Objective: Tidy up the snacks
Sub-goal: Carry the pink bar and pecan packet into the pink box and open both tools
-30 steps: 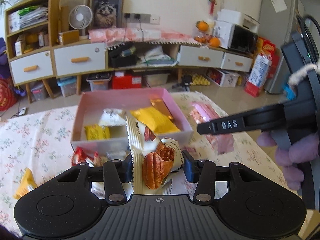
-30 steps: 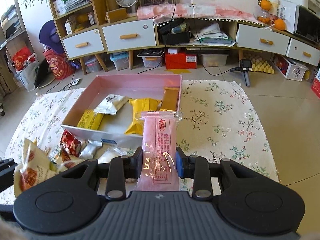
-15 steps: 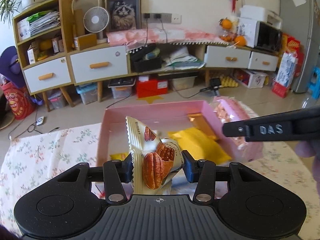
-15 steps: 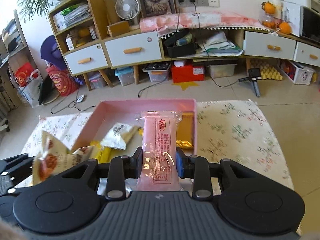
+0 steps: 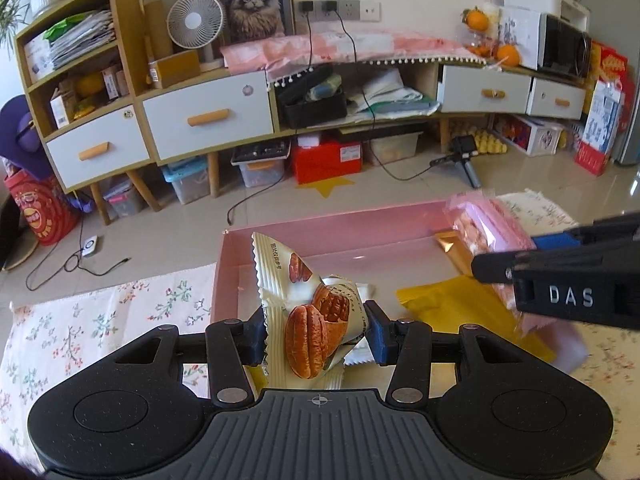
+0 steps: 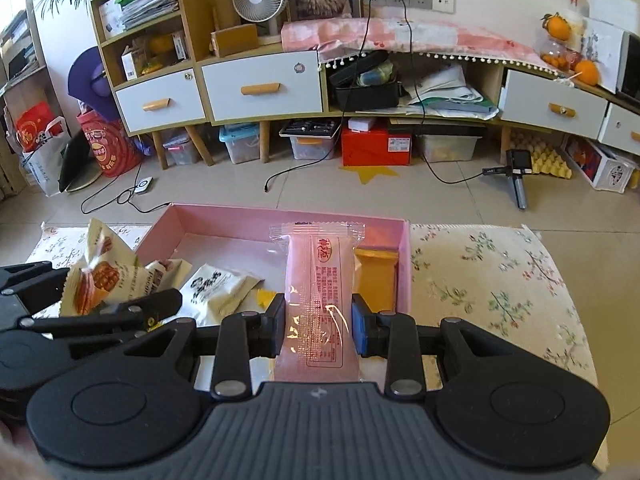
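My left gripper is shut on a cream pecan snack packet and holds it over the near left part of the pink box. My right gripper is shut on a pink wrapped snack and holds it above the box's right side. The right gripper also shows at the right of the left wrist view. The left gripper shows at the left of the right wrist view. Inside the box lie a yellow packet, a gold packet and a white packet.
The box sits on a floral tablecloth whose far edge drops to a tiled floor. A low cabinet with drawers lines the far wall. A small tripod camera stands on the floor.
Both grippers have moved forward and up over the pink box, each still holding its packet. The loose snacks in front of the box have dropped out of view.
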